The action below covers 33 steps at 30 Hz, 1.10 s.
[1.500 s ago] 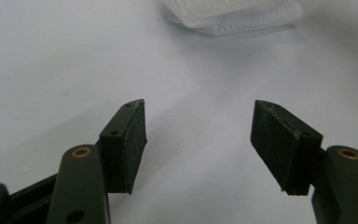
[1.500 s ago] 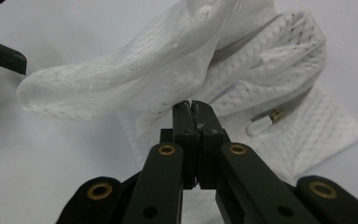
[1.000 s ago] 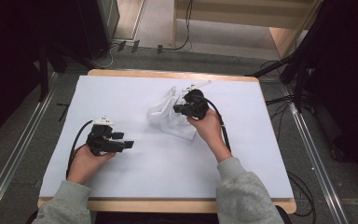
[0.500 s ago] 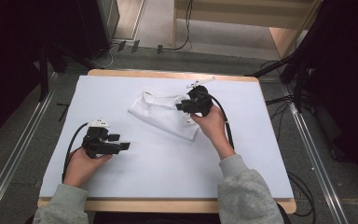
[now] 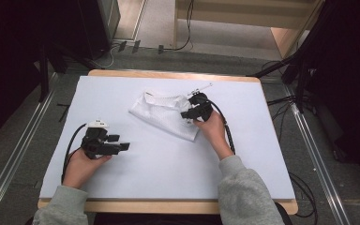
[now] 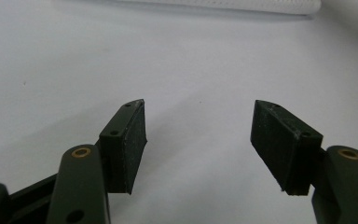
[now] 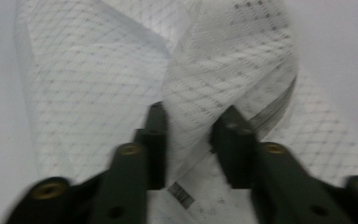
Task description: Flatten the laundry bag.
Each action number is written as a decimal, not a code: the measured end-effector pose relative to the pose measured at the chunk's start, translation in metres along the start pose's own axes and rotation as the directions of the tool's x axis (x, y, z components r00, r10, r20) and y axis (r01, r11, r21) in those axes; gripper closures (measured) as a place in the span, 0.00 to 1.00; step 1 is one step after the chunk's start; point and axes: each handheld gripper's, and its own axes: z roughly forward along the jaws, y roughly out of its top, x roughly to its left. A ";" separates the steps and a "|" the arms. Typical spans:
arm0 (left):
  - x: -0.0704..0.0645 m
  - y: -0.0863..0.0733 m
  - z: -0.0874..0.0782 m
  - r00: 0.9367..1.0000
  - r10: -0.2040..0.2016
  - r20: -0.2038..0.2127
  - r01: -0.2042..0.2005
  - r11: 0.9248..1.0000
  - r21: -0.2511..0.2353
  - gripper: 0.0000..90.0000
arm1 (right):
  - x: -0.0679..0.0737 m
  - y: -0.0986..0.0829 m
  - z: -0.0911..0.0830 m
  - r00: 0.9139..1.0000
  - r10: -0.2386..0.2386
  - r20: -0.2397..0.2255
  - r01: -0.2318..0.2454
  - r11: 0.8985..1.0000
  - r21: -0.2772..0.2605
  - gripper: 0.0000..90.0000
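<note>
A white mesh garment (image 5: 161,112) lies spread across the middle of the white table (image 5: 136,183), toward the far side. My right gripper (image 5: 186,114) sits at the garment's right end, its jaws closed on a bunched fold of the mesh fabric (image 7: 200,116); a small label shows between the jaws. My left gripper (image 5: 122,146) rests low over bare table at the front left, apart from the garment. Its jaws stand wide open with nothing between them (image 6: 198,140). The garment's near edge (image 6: 223,4) shows at the top of the left gripper view.
Black cables (image 5: 227,131) trail from both grippers over the tabletop. The wooden table edge (image 5: 168,75) runs along the far side, with dark equipment and floor cables beyond. Metal rails (image 5: 309,140) flank the table.
My right gripper has pulled the garment from a bunched heap into a flatter spread, moving slightly toward me and right. The left gripper has drifted a little toward the front.
</note>
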 end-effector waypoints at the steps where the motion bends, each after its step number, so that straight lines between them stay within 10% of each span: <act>1: 0.000 0.000 0.000 1.000 0.000 0.000 0.000 1.000 0.000 0.41 | 0.000 0.000 0.000 1.000 0.000 0.000 0.000 1.000 0.000 0.88; 3: 0.001 0.000 -0.001 1.000 -0.005 -0.001 0.005 1.000 0.004 0.41 | 0.000 0.000 -0.001 1.000 -0.011 -0.007 0.011 1.000 0.001 1.00; 16: 0.006 0.002 -0.005 0.999 -0.049 0.010 0.049 0.999 0.003 0.44 | 0.039 0.002 -0.039 0.988 -0.144 -0.053 0.141 0.988 -0.060 1.00; 33: 0.023 0.006 -0.010 0.998 -0.064 0.000 0.064 0.998 -0.014 0.42 | 0.085 -0.038 -0.068 0.964 -0.232 -0.128 0.229 0.973 -0.042 1.00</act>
